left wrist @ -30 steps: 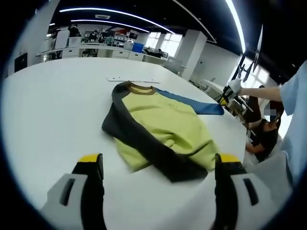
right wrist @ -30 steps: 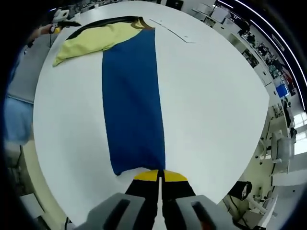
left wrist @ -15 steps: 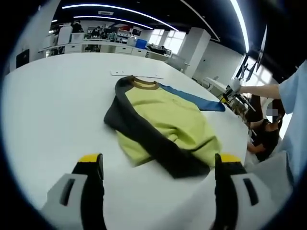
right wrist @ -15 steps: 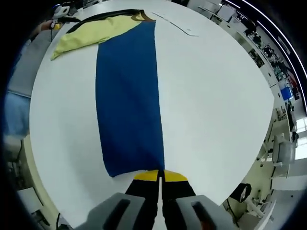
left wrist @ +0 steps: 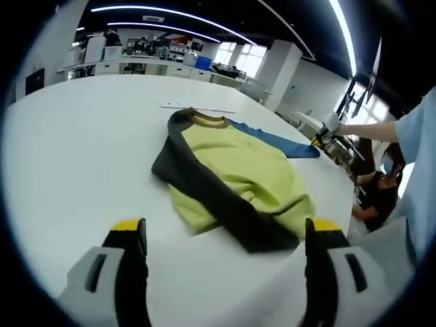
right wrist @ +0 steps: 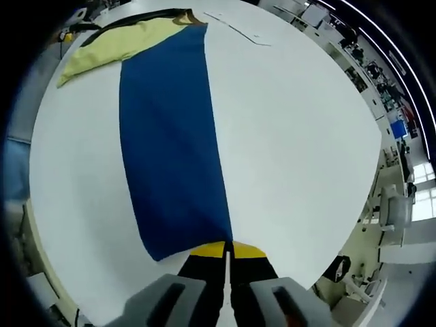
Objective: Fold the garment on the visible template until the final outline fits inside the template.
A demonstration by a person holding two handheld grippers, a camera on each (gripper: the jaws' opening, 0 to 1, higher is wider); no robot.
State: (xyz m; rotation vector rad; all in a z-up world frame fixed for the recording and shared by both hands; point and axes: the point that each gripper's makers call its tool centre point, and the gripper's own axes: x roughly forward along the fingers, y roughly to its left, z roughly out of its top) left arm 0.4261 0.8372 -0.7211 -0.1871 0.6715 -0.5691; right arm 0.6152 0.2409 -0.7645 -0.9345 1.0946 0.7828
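A garment lies on the round white table (left wrist: 75,157): yellow-green body (left wrist: 238,170), dark grey sleeve (left wrist: 204,194) folded across it, brown collar (left wrist: 208,120). My left gripper (left wrist: 226,230) hovers open just short of its near edge, with nothing between the jaws. The blue sleeve (right wrist: 167,136) stretches flat from the body (right wrist: 116,44) towards my right gripper (right wrist: 227,246), which is shut on its cuff. In the left gripper view that gripper (left wrist: 327,131) sits at the end of the blue sleeve (left wrist: 283,145), in a person's hand. A thin white template strip (left wrist: 197,107) lies beyond the collar.
The table edge (right wrist: 340,225) runs close behind my right gripper, with office chairs (right wrist: 392,208) below it. A person's light blue sleeve (left wrist: 417,136) fills the right side, and a seated person (left wrist: 375,197) is beyond the table. Desks (left wrist: 136,68) line the far wall.
The right gripper has drawn the blue sleeve out, so it lies longer and flatter. The left gripper stays open in about the same place; the garment body has hardly shifted.
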